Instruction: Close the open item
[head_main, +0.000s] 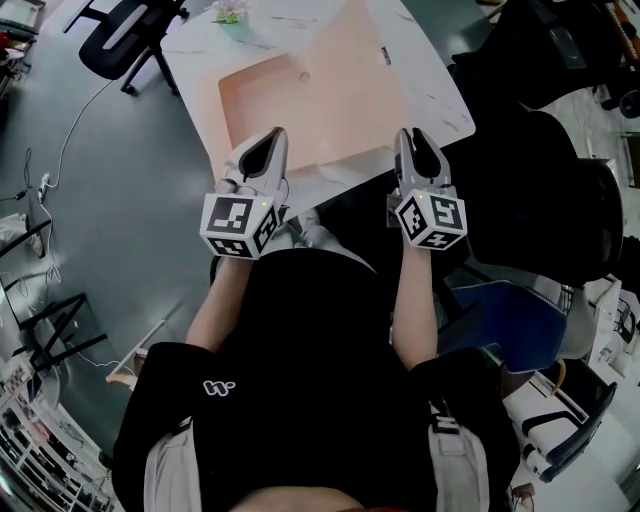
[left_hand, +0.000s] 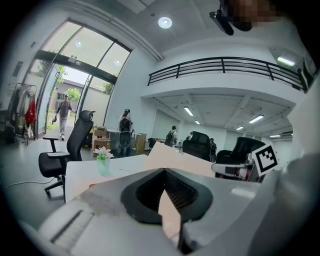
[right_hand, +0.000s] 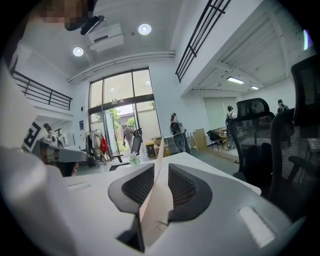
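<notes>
A flat pink box (head_main: 255, 105) lies open on the white table (head_main: 435, 105), and its wide lid (head_main: 350, 85) is swung out to the right. My left gripper (head_main: 276, 135) is at the box's near edge. In the left gripper view its jaws (left_hand: 164, 172) meet at the tips, and a pink wedge of the box (left_hand: 170, 215) is pinched behind them. My right gripper (head_main: 408, 135) is at the lid's right edge. The thin lid sheet (right_hand: 150, 205) stands edge-on between its open jaws (right_hand: 161, 167), with a gap at the right pad.
A small vase with a flower (head_main: 228, 15) stands at the table's far end. A black office chair (head_main: 120, 40) is on the floor to the left, and dark chairs (head_main: 540, 180) crowd the right. Cables trail over the grey floor. People stand far off in the room.
</notes>
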